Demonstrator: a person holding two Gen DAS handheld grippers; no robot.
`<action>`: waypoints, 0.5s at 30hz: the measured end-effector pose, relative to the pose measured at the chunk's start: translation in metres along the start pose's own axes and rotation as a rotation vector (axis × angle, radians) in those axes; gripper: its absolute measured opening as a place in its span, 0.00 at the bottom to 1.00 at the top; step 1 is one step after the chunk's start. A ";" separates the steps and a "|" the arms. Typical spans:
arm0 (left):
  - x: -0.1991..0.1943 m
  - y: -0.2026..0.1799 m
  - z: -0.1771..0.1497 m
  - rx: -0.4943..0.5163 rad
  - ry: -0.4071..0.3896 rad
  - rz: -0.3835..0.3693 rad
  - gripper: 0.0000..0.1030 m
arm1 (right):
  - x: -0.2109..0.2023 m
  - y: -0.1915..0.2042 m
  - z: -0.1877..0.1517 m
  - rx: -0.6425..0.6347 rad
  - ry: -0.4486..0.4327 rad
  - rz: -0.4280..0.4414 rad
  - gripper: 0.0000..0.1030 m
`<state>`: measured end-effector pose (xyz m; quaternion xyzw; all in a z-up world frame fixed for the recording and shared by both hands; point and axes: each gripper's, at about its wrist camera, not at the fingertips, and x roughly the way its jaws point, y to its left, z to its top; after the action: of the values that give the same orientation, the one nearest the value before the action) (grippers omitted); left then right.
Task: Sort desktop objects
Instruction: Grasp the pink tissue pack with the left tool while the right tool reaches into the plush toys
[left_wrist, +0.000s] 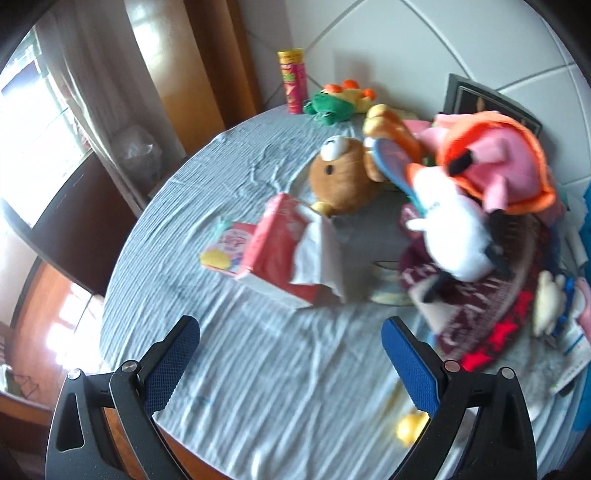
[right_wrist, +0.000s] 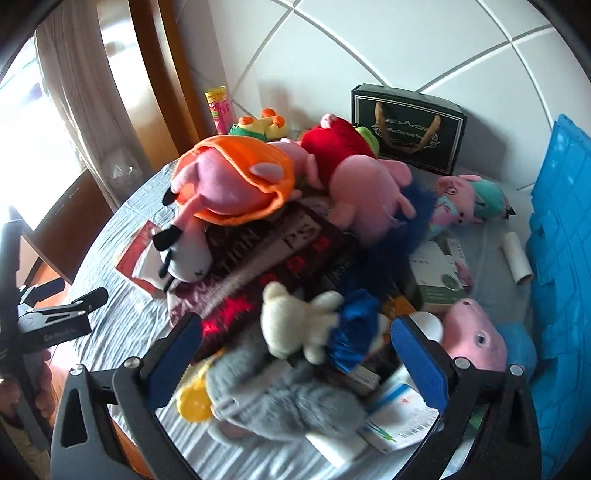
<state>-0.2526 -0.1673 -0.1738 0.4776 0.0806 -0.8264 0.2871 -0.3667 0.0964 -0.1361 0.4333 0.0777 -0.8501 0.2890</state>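
OK, status from both wrist cams:
Left gripper (left_wrist: 290, 363): I see the jaws spread wide, nothing between them, hovering over bare striped tablecloth (left_wrist: 258, 387) at the near edge of the round table.
Right gripper (right_wrist: 295, 354): jaws also wide apart, holding nothing that I can see; a cream plush bear (right_wrist: 295, 317) in a blue skirt sits in the gap on top of a grey plush (right_wrist: 284, 398). I can't tell if the pads touch either.
Tissue box (left_wrist: 284, 254): red, lying on the cloth beyond the left gripper, white tissue sticking out of its right end.
Card pack (left_wrist: 227, 249): pink and yellow, just left of the tissue box, touching it.
Brown bear plush (left_wrist: 343, 177): behind the tissue box, lying on its back.
Chips can (left_wrist: 293, 81): upright at the far edge, green frog plush (left_wrist: 330, 103) just right of it.
Pile: pink pig plush with orange hood (right_wrist: 232, 181) and a second pig in red (right_wrist: 354, 166) lie on a dark printed cloth (right_wrist: 266, 254), mid-table.
Black gift bag (right_wrist: 408, 127): upright against the far wall.
Small pig plush (right_wrist: 469, 199): right of the pile, near the blue foam mat (right_wrist: 561, 258).
Yellow cap (right_wrist: 194, 406): on the cloth, touching the grey plush's left side.
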 end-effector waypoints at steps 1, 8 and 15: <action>0.006 0.007 0.005 0.004 0.001 -0.003 0.97 | 0.003 0.005 0.002 0.006 0.000 -0.001 1.00; 0.070 0.033 0.037 0.080 0.040 -0.104 0.97 | 0.035 0.057 0.015 0.031 -0.012 -0.030 1.00; 0.124 0.032 0.054 0.191 0.094 -0.210 0.97 | 0.072 0.111 0.033 0.074 -0.003 -0.107 1.00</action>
<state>-0.3219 -0.2643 -0.2443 0.5298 0.0644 -0.8326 0.1479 -0.3608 -0.0377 -0.1594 0.4376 0.0685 -0.8673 0.2272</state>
